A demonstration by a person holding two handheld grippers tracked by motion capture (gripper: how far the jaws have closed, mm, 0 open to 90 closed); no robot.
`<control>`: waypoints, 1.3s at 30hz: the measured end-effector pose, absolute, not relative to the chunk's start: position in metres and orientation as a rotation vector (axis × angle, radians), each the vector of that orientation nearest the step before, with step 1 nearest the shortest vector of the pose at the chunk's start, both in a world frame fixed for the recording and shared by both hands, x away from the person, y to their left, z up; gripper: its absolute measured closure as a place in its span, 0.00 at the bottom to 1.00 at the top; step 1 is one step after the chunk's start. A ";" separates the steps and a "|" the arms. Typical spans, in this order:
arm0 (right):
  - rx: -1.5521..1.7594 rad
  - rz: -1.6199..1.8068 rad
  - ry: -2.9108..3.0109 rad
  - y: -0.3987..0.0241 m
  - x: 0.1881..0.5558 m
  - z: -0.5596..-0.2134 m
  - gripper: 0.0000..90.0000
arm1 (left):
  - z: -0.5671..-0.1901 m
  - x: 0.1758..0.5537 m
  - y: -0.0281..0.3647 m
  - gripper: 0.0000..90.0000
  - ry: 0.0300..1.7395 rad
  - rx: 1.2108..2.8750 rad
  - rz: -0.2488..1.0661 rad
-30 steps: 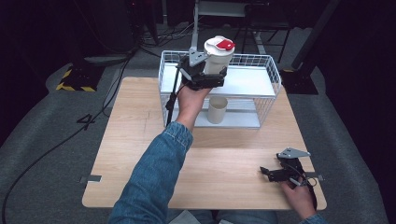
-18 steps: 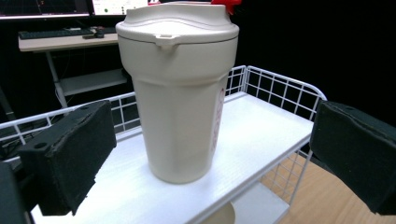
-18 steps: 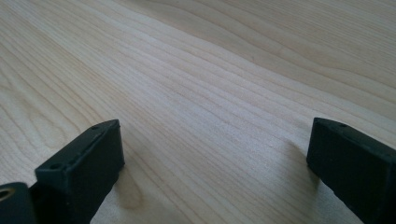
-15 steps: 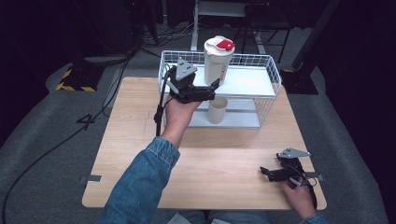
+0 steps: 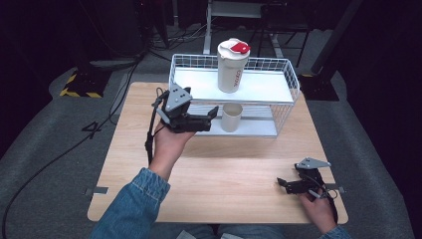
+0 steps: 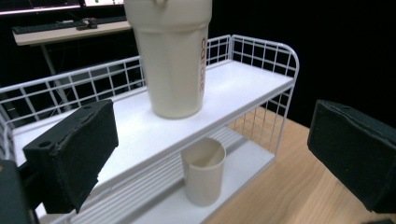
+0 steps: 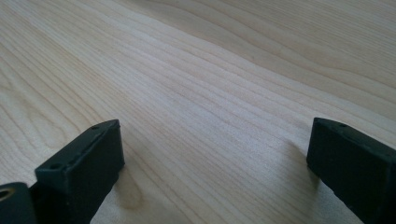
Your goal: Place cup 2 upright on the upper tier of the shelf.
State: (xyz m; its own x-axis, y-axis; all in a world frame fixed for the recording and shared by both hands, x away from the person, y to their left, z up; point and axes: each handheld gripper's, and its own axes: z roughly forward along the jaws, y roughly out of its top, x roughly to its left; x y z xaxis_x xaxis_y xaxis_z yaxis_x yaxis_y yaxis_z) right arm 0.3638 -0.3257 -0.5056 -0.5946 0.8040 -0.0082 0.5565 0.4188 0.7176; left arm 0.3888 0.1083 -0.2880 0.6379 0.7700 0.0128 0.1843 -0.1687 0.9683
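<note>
A cream tumbler [image 5: 232,67] with a red-and-white lid stands upright on the top shelf of a white wire rack [image 5: 278,87]. A small cream cup [image 5: 231,117] stands on the lower shelf beneath it. My left gripper [image 5: 211,119] hovers open and empty just left of the rack, pointing at the small cup. In the left gripper view the jaws are wide apart around the left gripper [image 6: 210,154], with the tumbler [image 6: 173,60] and the small cup [image 6: 204,170] ahead. My right gripper [image 5: 282,185] rests open at the table's front right. The right gripper [image 7: 215,158] has bare wood between its jaws.
The wire rack [image 6: 261,51] stands along the far edge of the wooden table [image 5: 234,169]. A black cable [image 5: 149,134] trails from the left gripper. Dark floor with cables and stands surrounds the table.
The left gripper has pulled away from the tumbler on the top shelf, moving left, toward the person and slightly lower. The tumbler stays on the shelf. The right gripper has kept still.
</note>
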 end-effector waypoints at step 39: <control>1.169 0.979 2.327 -0.326 0.364 -0.506 0.04 | -0.397 0.307 0.200 0.08 0.926 1.901 0.616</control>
State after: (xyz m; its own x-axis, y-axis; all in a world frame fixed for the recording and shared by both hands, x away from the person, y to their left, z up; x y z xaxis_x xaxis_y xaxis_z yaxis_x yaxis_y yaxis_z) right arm 0.3637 -0.3257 -0.5056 -0.5943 0.8042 -0.0084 0.5564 0.4187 0.7178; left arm 0.3073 0.1997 -0.3974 0.5943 0.8030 0.0449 0.3515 -0.3096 0.8835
